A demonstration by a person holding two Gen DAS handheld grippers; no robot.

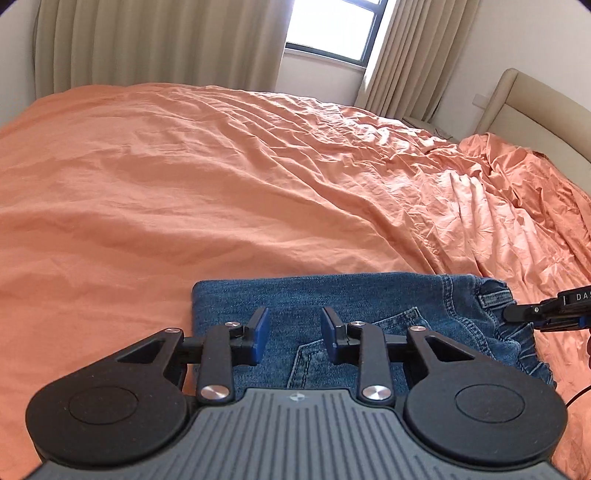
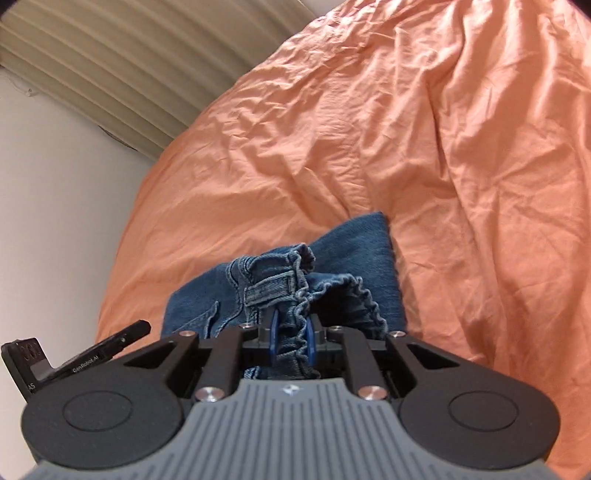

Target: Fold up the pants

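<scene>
— Lying already folded into a compact rectangle, the denim jeans (image 1: 332, 314) sit at the near edge of the bed, on its orange sheet (image 1: 184, 184). What grips them?

— Only one tool. The right gripper (image 2: 291, 341) has its jaws closed on the gathered elastic waistband (image 2: 332, 291), beside a belt loop (image 2: 269, 291); the ruffled denim bunches up between the blue pads (image 2: 274, 332). The left gripper (image 1: 294, 334) hovers over the middle of the jeans near a pocket seam (image 1: 402, 319), jaws spread apart and holding nothing.

— How far along is the fold?

— Late, by the look of it. The legs appear doubled under, with a clean folded edge on the far side. What seems left is to let the waistband end down flat, or give one last fold, and smooth the top.

— And around them?

— Rumpled bedding, a padded headboard (image 1: 535, 99), beige curtains (image 1: 147, 40) and a bright window (image 1: 332, 26).
</scene>
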